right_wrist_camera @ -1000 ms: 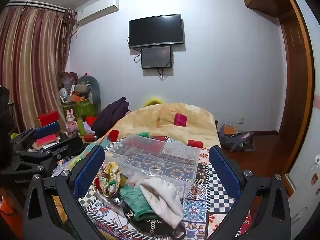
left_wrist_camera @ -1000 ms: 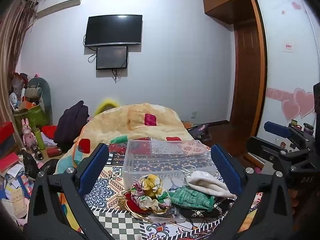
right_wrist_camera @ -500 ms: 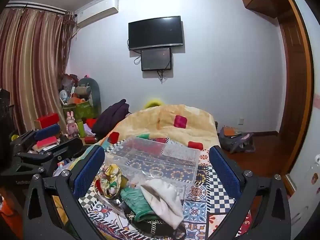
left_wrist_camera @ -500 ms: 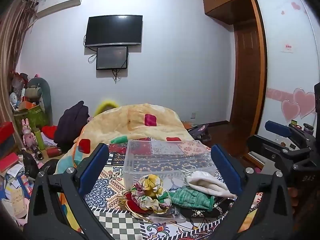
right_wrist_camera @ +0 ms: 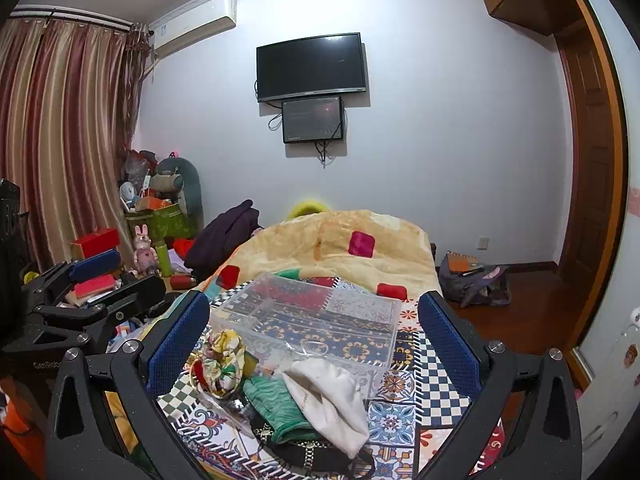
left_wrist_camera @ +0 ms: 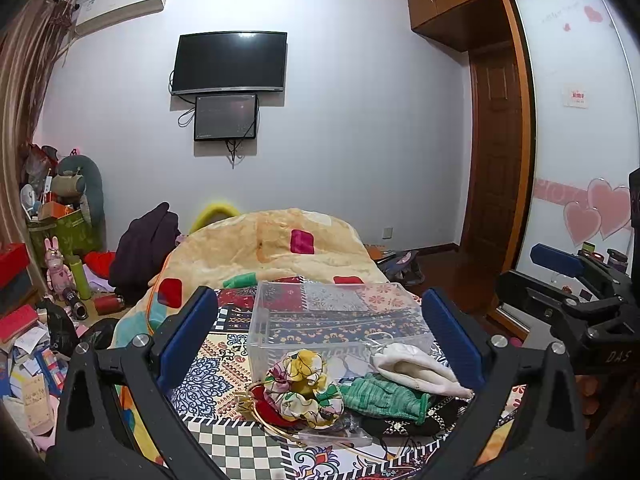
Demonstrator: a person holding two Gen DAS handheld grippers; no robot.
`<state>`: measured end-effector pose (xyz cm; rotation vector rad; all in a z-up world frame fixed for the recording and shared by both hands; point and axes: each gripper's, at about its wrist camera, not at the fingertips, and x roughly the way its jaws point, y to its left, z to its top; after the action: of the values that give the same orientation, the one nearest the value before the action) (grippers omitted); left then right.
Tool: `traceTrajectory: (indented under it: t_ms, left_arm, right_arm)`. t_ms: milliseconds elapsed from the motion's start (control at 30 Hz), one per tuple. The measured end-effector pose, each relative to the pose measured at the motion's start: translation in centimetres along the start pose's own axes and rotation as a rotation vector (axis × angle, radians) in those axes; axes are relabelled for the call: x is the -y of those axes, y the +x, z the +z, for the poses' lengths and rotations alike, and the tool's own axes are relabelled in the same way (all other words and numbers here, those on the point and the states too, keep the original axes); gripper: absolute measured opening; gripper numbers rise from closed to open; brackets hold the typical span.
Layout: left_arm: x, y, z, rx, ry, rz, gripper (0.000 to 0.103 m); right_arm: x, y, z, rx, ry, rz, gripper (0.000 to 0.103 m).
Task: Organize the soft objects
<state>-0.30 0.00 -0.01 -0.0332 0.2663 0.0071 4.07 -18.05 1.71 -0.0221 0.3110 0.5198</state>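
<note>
A clear plastic box (left_wrist_camera: 336, 320) (right_wrist_camera: 308, 320) stands empty on a patterned cloth. In front of it lies a pile of soft things: a floral scrunchie (left_wrist_camera: 304, 384) (right_wrist_camera: 222, 360), a green knitted piece (left_wrist_camera: 384, 396) (right_wrist_camera: 276, 404), a white cloth (left_wrist_camera: 416, 368) (right_wrist_camera: 328, 396) and a black studded item (left_wrist_camera: 404, 424) (right_wrist_camera: 316, 448). My left gripper (left_wrist_camera: 320, 336) is open and empty above the pile. My right gripper (right_wrist_camera: 314, 336) is open and empty, to the right of the left one.
A yellow blanket (left_wrist_camera: 272, 244) is heaped behind the box. Floor clutter, a pink rabbit toy (left_wrist_camera: 56, 264) and boxes lie at the left. A bag (right_wrist_camera: 476, 280) sits on the floor at the right, near a wooden door (left_wrist_camera: 496, 152).
</note>
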Motion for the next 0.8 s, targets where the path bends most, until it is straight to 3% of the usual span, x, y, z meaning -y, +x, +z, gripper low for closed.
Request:
traceTrajectory:
  t_ms: [800]
  left_arm:
    - [-0.01,-0.35,0.13,0.007,-0.001,-0.005,0.103]
  right_arm:
    - [0.22,-0.26,0.14,0.007,0.012,0.004,0.103]
